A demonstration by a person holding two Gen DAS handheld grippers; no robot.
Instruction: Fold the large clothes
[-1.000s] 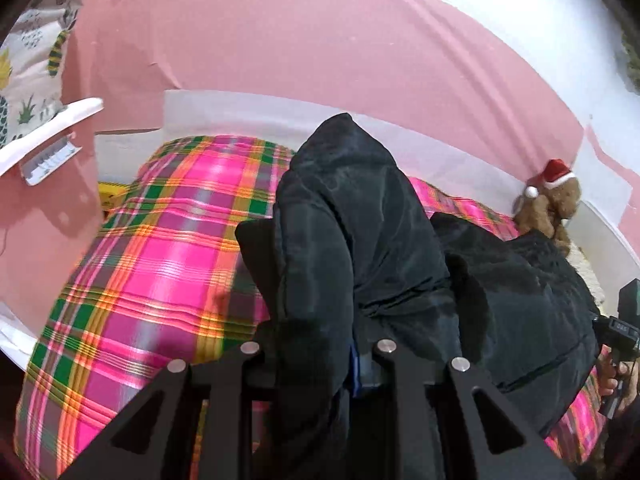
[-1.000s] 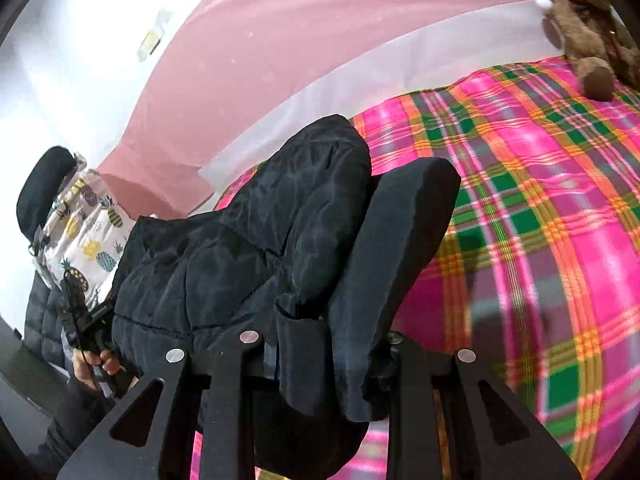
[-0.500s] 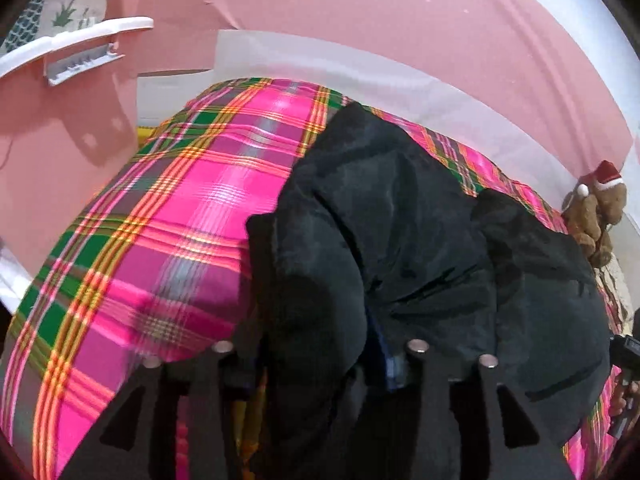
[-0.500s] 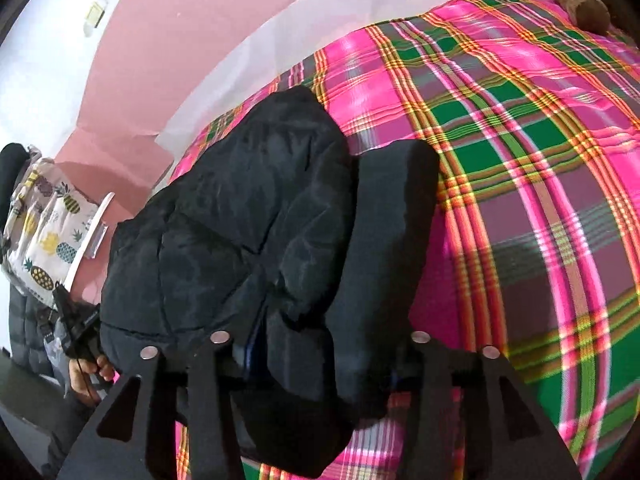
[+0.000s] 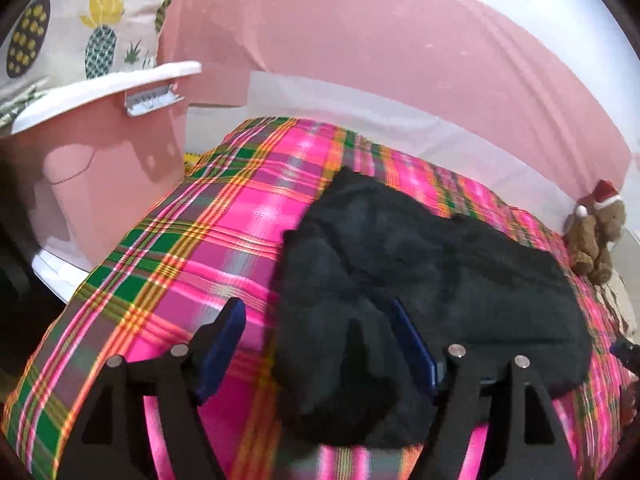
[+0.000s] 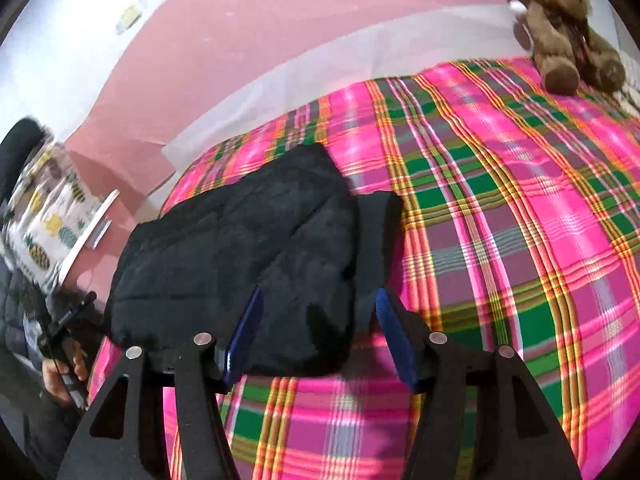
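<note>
A black quilted jacket (image 5: 420, 280) lies folded in a flat bundle on the pink, green and orange plaid bedspread (image 5: 168, 280). It also shows in the right wrist view (image 6: 240, 240). My left gripper (image 5: 316, 320) is open, its blue-padded fingers spread either side of the jacket's near left edge. My right gripper (image 6: 318, 312) is open too, its fingers either side of the jacket's near right corner. Neither one grips the cloth.
A brown teddy bear (image 5: 596, 232) with a red hat sits at the bed's far right, also seen in the right wrist view (image 6: 560, 36). A pink container (image 5: 100, 168) with a white lid and a pineapple-print cloth (image 5: 80, 28) stand left of the bed. A pink wall runs behind.
Both grippers lowered the jacket onto the bedspread and opened, letting go of it. The jacket has gone from held up and bunched to lying flat.
</note>
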